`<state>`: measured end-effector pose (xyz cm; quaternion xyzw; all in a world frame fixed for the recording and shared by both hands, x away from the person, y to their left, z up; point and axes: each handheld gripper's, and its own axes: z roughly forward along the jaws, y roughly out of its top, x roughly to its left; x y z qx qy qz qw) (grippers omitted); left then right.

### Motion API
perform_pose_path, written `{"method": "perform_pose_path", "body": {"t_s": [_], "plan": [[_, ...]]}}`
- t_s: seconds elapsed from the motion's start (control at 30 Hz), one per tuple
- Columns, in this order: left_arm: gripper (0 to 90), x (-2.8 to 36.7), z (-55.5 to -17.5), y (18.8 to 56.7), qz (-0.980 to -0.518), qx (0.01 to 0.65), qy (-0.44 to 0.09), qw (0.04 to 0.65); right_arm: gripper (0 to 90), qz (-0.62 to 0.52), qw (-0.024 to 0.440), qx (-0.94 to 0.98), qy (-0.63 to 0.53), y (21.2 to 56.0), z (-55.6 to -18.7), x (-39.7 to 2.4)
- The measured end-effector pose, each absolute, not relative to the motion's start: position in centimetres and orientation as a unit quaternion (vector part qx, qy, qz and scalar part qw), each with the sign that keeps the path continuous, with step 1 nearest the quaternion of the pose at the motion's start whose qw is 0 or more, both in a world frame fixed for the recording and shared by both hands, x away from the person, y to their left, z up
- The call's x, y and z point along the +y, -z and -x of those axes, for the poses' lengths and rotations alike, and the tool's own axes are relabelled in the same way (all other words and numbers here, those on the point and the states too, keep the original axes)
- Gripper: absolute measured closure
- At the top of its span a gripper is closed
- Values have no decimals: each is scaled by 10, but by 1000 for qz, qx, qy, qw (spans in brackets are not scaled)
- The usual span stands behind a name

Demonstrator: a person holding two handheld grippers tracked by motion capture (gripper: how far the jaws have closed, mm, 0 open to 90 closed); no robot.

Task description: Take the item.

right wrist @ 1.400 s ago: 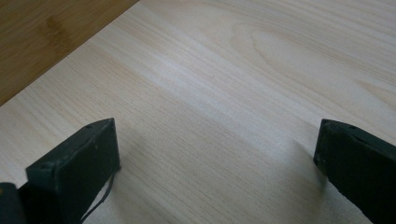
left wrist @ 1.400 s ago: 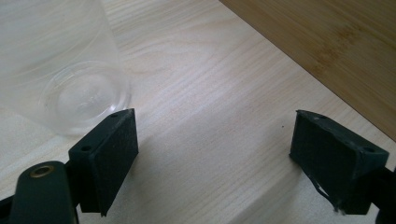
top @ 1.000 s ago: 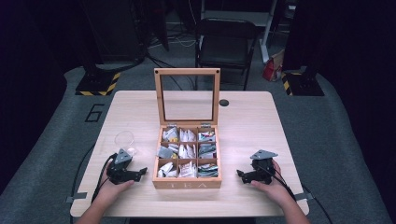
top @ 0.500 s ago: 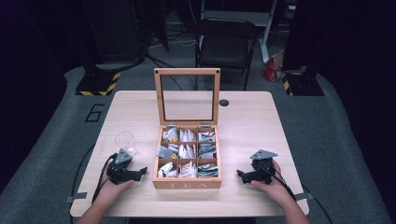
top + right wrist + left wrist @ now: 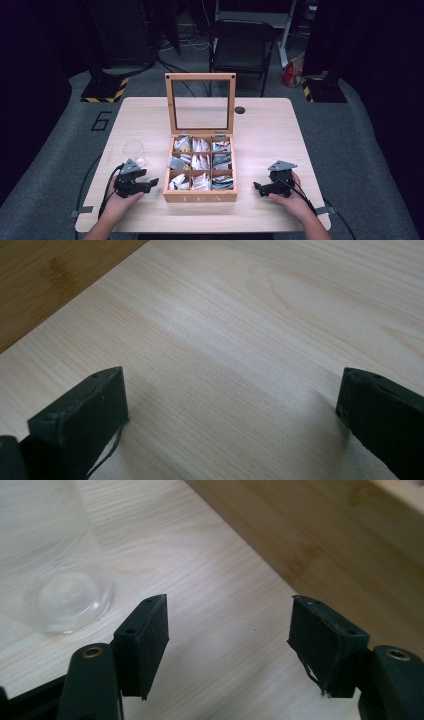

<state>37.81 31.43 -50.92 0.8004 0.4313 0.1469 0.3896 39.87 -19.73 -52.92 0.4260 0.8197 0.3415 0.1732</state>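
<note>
Tea box [image 5: 201, 172], lid up, sits between both tongs on the surface [image 5: 270, 130]. Left tongs [image 5: 150, 184] have just been closing, nothing between; right tongs [image 5: 257, 187] released, empty. Start step; next, reach in for a bag.

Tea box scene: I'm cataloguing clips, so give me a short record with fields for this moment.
tea box: wooden box at table middle, glass lid upright, nine compartments of tea bags
glass: clear tumbler, left of the box, apart from it
left tongs: jaws have just been closing, nothing between them, beside the tumbler
right tongs: open, nothing between them, over bare table
hands: resting near the table's front edge
</note>
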Motion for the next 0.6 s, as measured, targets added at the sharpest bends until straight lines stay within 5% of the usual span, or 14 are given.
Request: {"method": "perform_pose_path", "body": {"t_s": [0.6], "plan": [[404, 307, -373, 485, -789, 435, -138, 412, 0, -427, 174, 819, -341, 529, -398, -197]]}}
